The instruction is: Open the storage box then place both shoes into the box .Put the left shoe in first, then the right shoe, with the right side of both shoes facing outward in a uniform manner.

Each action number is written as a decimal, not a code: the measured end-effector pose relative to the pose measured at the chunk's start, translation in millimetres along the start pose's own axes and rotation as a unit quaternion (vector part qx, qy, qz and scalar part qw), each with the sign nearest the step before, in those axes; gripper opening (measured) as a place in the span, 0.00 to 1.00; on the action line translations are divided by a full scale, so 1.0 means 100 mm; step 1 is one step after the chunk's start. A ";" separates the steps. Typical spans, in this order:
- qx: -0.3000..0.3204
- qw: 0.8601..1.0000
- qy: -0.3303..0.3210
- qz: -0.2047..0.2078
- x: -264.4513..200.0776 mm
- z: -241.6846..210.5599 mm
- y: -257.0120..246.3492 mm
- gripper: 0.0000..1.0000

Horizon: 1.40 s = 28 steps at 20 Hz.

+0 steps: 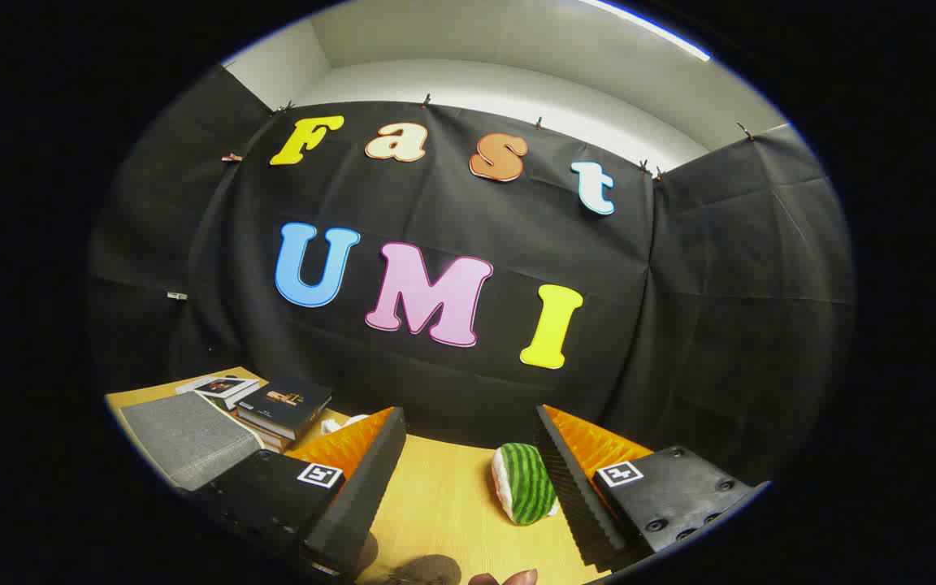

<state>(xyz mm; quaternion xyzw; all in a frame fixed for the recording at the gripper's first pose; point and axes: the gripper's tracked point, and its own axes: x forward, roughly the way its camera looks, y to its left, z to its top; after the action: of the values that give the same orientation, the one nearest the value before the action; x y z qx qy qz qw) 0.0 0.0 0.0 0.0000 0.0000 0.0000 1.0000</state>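
My gripper (pixel 468 414) is open, raised over a wooden table (pixel 444 504) and tilted up toward the booth's wall, with nothing between its fingers. A green-striped shoe with a white edge (pixel 525 483) lies on the table just inside the right finger, which partly covers it. A grey fabric-topped storage box (pixel 188 439) sits to the left, beyond the left finger, with its lid down. A small white shape (pixel 342 422) peeks out behind the left fingertip; I cannot tell what it is.
A stack of dark books (pixel 281 402) stands by the box's far right corner, with a lighter book (pixel 220 386) behind it. A person's fingertip (pixel 509 578) shows at the near table edge. The black cloth wall closes off the table's far side.
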 end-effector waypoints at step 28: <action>0.008 0.996 0.019 0.090 0.10 -0.02 0.65 0.97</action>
<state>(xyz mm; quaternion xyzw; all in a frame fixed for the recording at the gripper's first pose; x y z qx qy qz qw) 10.0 65.3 -2.3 0.0075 0.0188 0.0904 0.9957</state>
